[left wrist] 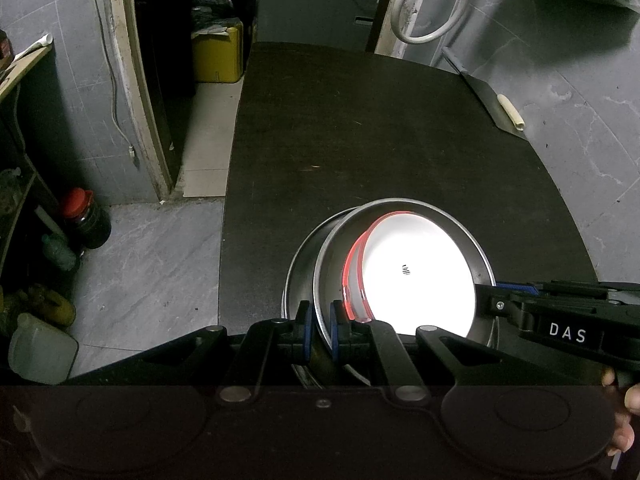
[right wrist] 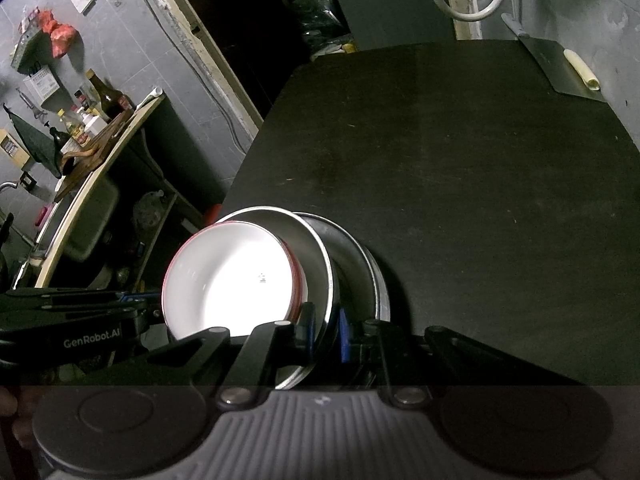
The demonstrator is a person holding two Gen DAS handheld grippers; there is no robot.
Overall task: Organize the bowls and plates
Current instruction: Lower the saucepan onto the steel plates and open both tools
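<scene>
On the dark table (left wrist: 360, 128) sits a nested stack: a steel pan (left wrist: 298, 276) under a tilted steel pan (left wrist: 452, 224) carrying red-rimmed white plates (left wrist: 420, 280). Both the left gripper (left wrist: 320, 330) and right gripper (right wrist: 326, 334) are clamped on the tilted pan's rim. It is probably rigid, slick and heavy; the plates look breakable, so opposite rim grips suit.

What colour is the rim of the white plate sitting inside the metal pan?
Red. The white plate has a thin red rim, clearest in the left wrist view.
</scene>
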